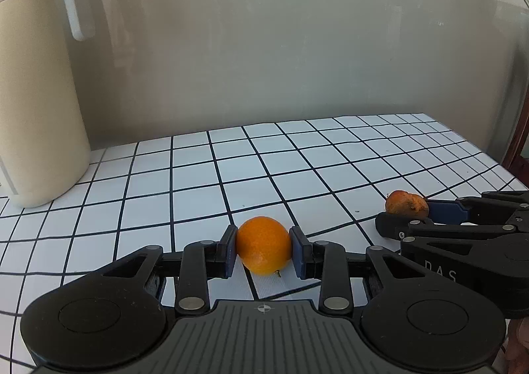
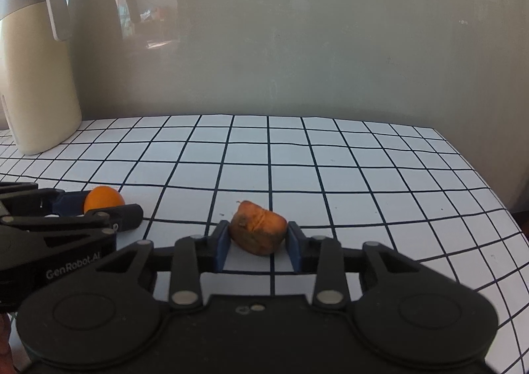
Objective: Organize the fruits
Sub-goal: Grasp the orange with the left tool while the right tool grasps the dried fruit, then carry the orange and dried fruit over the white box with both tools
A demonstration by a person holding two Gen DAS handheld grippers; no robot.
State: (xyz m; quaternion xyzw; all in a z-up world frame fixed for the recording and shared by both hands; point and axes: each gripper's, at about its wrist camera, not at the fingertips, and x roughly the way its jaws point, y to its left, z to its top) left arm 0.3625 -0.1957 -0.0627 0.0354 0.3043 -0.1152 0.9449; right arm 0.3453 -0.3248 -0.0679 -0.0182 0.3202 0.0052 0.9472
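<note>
The left gripper is pinching a small round orange between its blue pads, low over the checked white tablecloth toward the near edge of the table; whether the fruit rests on the cloth or is just clear of it cannot be told. The right gripper pinches a darker, wrinkled, brownish-orange fruit, also near the front edge and just beside the first. The two tools stand close, side by side, so a careless swing could knock one against the other and jolt a fruit loose. The orange is smooth and round and is held only at its sides, so it would probably roll out of the pads if tilted sharply, and then run toward the table's edge. The shrivelled fruit looks soft and uneven; a hard squeeze might crush or split it, while a light one may let it slip. No bowl or basket shows in either view, so where the fruits belong cannot be judged. A cream thermal jug stands at the far left corner against the wall, clear of both hands. Readable writing: "GenRobot.AI" on the left tool's side in the right wrist view, and "DAS" on the right tool's side in the left wrist view.
</note>
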